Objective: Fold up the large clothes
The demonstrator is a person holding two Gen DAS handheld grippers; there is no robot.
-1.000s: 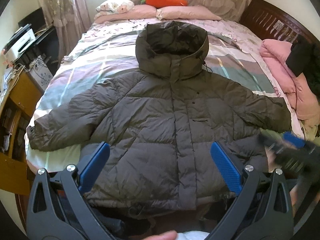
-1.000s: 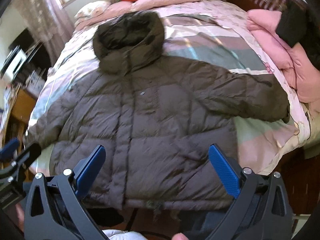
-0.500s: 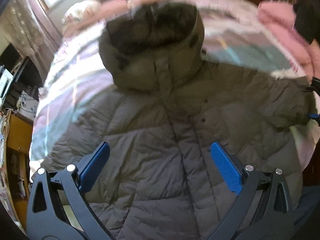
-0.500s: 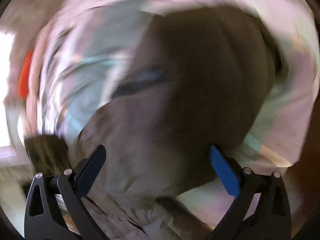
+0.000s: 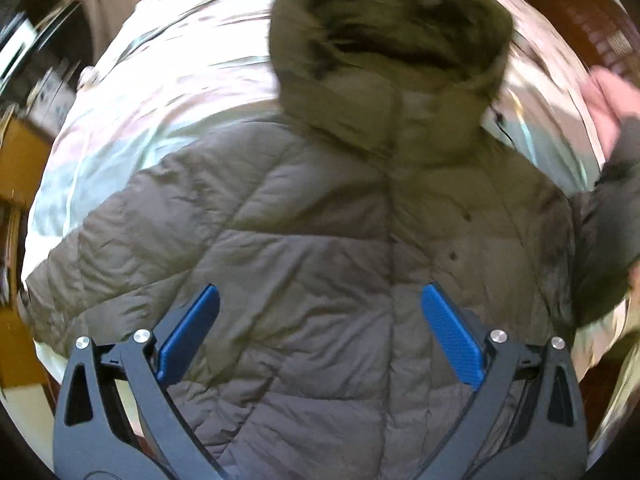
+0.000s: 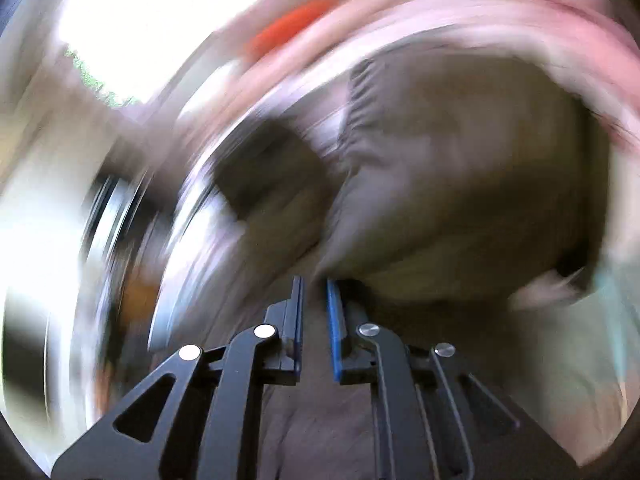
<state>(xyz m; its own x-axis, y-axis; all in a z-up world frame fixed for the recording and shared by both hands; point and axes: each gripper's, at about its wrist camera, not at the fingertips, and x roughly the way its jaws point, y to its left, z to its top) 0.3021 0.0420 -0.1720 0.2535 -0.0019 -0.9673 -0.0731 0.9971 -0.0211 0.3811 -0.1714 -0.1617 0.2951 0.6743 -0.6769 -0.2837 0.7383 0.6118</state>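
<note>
An olive-grey hooded puffer jacket (image 5: 320, 240) lies front up on the bed, hood (image 5: 384, 40) at the far end. My left gripper (image 5: 320, 328) is open and empty, hovering above the jacket's lower front. In the blurred right wrist view, my right gripper (image 6: 316, 312) is shut on the jacket's right sleeve (image 6: 460, 184), which bunches up just beyond the fingertips. That sleeve also shows lifted at the right edge of the left wrist view (image 5: 608, 232).
The jacket rests on a pale striped bedsheet (image 5: 168, 80). A wooden cabinet (image 5: 16, 160) stands left of the bed and a dark headboard (image 5: 592, 16) at the far right. Pink bedding (image 6: 520, 12) and an orange pillow (image 6: 296, 28) lie beyond the sleeve.
My right gripper swung to the jacket's right sleeve and closed on it, and the sleeve has come up. My left gripper moved forward over the jacket, staying open.
</note>
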